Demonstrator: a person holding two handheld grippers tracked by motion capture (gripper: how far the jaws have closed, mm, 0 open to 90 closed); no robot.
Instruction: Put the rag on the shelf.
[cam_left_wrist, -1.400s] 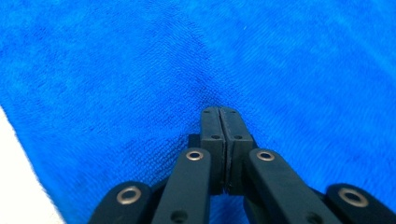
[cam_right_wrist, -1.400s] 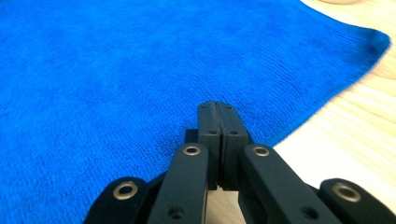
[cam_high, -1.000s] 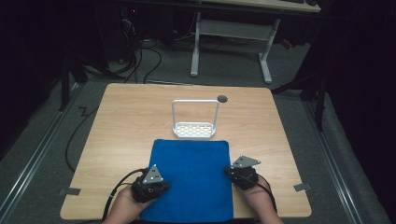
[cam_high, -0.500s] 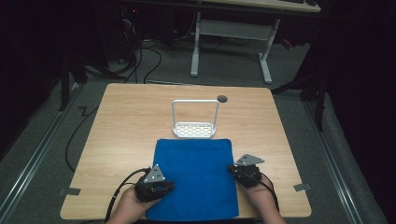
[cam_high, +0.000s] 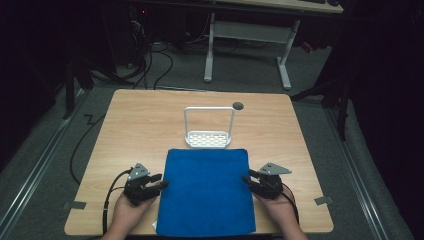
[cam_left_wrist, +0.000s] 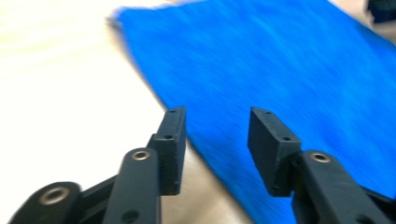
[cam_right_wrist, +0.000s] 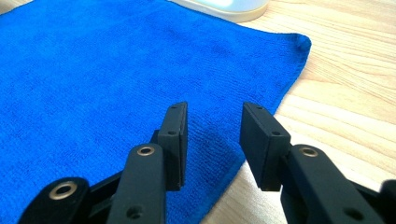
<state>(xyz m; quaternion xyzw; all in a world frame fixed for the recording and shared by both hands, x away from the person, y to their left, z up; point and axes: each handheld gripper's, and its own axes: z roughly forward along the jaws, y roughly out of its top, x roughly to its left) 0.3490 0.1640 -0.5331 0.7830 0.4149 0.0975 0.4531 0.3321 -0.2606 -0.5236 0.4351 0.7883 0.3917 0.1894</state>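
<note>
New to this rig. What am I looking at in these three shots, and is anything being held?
No robot arm here: a person holds a two-fingered gripper in each hand. The high view looks down on the table from above the person's side. There the left gripper sits at the left edge of the blue cloth, and the right gripper sits at its right edge. Beyond the cloth stands a white rack.

The other two pictures come from cameras riding on each gripper, looking along its black fingers. In both, the fingers have just been opening and now stand apart over the cloth's edge, not pinching it. Nothing is held. The cloth lies flat.
</note>
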